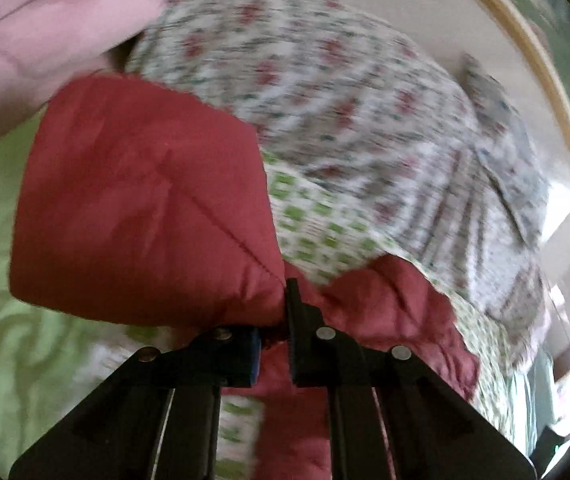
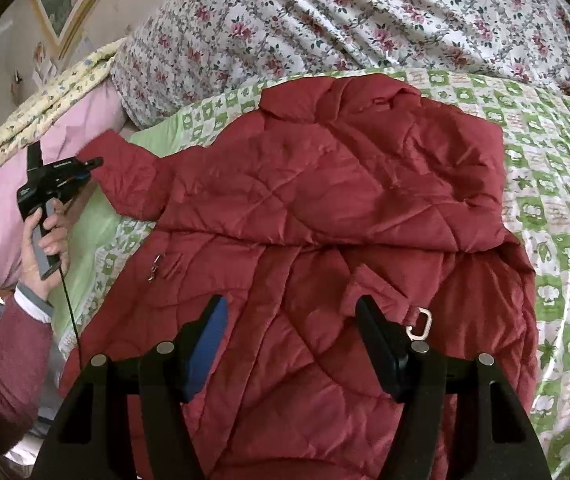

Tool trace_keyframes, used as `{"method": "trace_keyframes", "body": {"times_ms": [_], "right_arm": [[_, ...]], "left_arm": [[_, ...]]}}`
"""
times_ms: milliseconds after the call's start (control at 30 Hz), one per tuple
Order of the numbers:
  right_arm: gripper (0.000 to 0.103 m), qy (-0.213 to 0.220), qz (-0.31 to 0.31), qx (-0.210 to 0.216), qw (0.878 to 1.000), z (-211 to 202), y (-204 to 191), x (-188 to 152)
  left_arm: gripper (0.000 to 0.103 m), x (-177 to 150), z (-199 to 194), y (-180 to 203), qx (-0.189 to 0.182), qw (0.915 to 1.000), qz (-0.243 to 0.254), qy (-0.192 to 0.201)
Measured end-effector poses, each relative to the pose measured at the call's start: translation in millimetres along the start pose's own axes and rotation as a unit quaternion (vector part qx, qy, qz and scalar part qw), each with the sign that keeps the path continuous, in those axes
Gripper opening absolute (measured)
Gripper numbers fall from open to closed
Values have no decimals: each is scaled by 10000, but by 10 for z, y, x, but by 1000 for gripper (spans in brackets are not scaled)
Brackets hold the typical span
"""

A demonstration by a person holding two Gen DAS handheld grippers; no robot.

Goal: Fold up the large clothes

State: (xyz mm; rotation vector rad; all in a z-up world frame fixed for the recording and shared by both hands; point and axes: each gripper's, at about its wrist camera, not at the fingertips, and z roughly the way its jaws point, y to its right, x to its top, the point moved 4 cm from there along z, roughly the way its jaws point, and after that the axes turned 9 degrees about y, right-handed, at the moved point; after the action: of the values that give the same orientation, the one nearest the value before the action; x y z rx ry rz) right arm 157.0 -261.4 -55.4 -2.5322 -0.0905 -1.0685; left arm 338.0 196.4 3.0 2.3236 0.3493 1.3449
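Left wrist view: left gripper (image 1: pixel 275 334) clenched on the cuff of the red quilted jacket's (image 1: pixel 141 208) sleeve, lifted clear of the green-patterned bed sheet (image 1: pixel 313 236); frame blurred.

Right wrist view: right gripper (image 2: pixel 291 344) released, hovering over the jacket's (image 2: pixel 325 200) lower body. Jacket lies spread on the bed, one sleeve already across the chest; other sleeve and body folds remain. Lettering on the left gripper (image 2: pixel 95 162) too small to read.

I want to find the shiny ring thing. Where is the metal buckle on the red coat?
In the right wrist view, the metal buckle lies on the red quilted coat, low and right of centre, beside the open right gripper.
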Motion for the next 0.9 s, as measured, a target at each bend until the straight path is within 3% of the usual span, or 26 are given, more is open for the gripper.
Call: {"method": "trace_keyframes", "body": {"times_ms": [200,400,633,900], "right_arm": [[68,87,240,-22,9997,-76,148,3],[68,160,337,-58,9993,-148,248,14],[68,291,596,-78,9978,-199,412,39],[68,424,1052,2,9936,-209,663,66]], "left_arm": [[8,-300,15,613,-562,9974,383,-250],[8,-594,60,1071,-879,9924,721,-481],[8,-1013,181,1685,-1261,9801,1282,-846],[8,-1488,458,2186,-1447,9685,1593,-1255]]}}
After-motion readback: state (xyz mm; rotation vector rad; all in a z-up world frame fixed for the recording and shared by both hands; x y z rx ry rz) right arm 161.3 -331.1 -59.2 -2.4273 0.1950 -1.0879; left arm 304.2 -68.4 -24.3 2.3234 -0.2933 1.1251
